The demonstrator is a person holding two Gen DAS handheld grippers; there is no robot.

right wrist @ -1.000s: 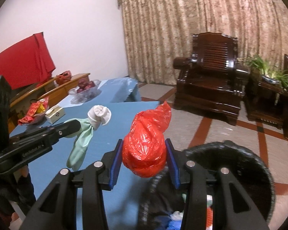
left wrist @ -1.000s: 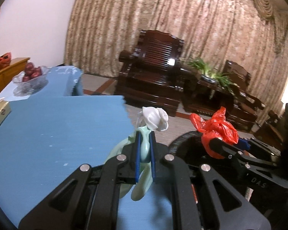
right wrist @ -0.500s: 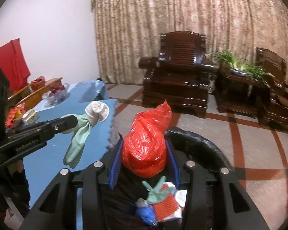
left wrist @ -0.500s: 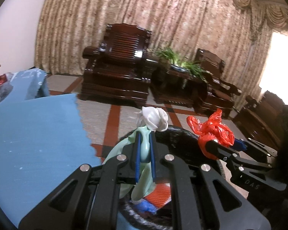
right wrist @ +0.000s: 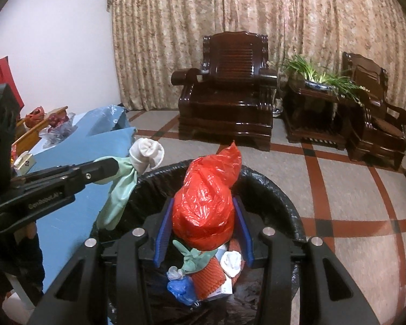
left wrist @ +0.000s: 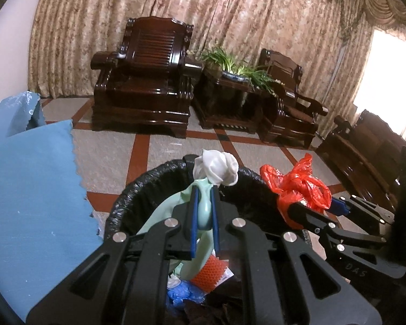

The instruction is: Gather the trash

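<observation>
My left gripper is shut on a pale green rubber glove with a white balled cuff, held above the black-lined trash bin. The glove also shows in the right wrist view, over the bin's left rim. My right gripper is shut on a crumpled red plastic bag, held over the bin's opening. The bag also shows in the left wrist view. Inside the bin lie an orange mesh item, blue plastic and a white wad.
A table with a blue cloth stands to the left of the bin; a small box and a fruit bowl sit on it. Dark wooden armchairs and a plant stand line the curtain wall across the tiled floor.
Both grippers have moved right, off the blue table, and now hang over the trash bin, each still holding its item. The bin's contents have come into view.
</observation>
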